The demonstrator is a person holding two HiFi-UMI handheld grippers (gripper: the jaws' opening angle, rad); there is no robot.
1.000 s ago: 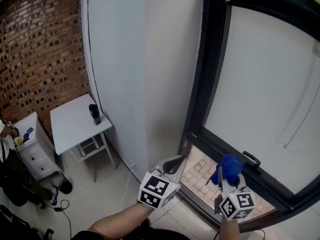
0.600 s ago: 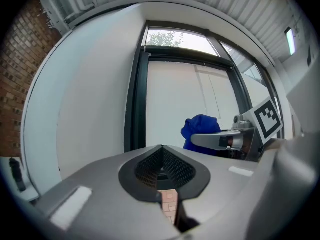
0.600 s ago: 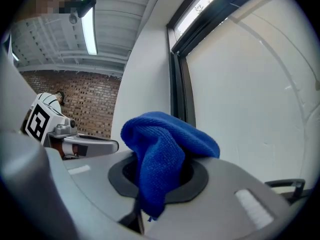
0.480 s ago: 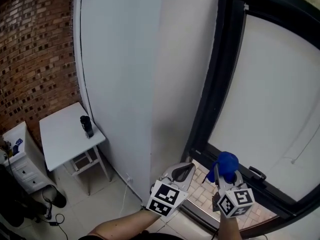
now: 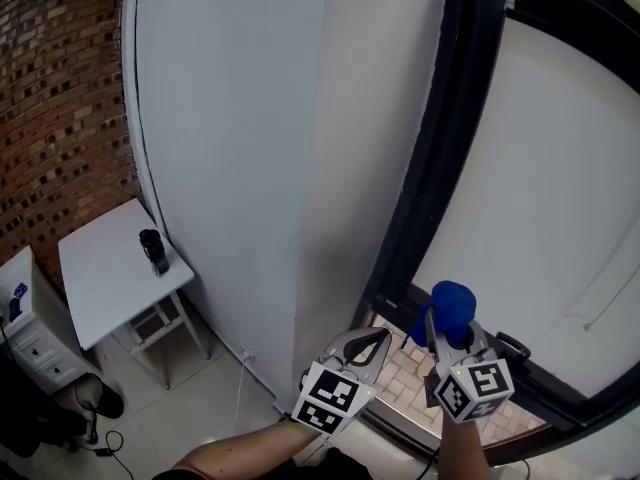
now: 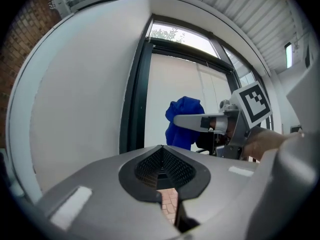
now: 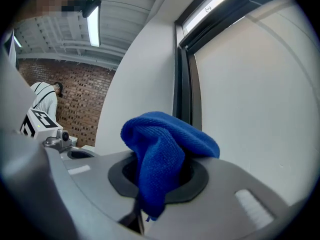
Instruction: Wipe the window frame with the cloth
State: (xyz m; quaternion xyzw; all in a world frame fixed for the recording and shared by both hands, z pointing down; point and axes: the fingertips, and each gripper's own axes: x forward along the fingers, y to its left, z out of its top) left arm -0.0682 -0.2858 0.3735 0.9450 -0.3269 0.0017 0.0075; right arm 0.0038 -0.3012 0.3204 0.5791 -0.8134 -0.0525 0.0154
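Observation:
A blue cloth [image 5: 450, 306] [image 7: 162, 154] bunches out of my right gripper [image 5: 447, 330], whose jaws are shut on it. The cloth is held up near the lower part of the black window frame [image 5: 432, 168] [image 7: 186, 89], a little short of it; in the left gripper view the blue cloth [image 6: 184, 121] hangs in front of the frosted pane. My left gripper [image 5: 358, 346] [image 6: 162, 171] sits to the left of the right one, jaws shut with nothing between them, pointing at the foot of the dark window frame [image 6: 134, 99].
A white wall [image 5: 260, 148] runs left of the frame. A window handle [image 5: 510, 345] sticks out on the lower frame bar. Brick paving shows below the sill. A small white table [image 5: 105, 268] with a dark bottle [image 5: 155, 251] stands by the brick wall [image 5: 55, 108].
Both grippers have moved up and closer to the window frame, the blue cloth rising with the right one. The head view has swung right, so the table has slid left.

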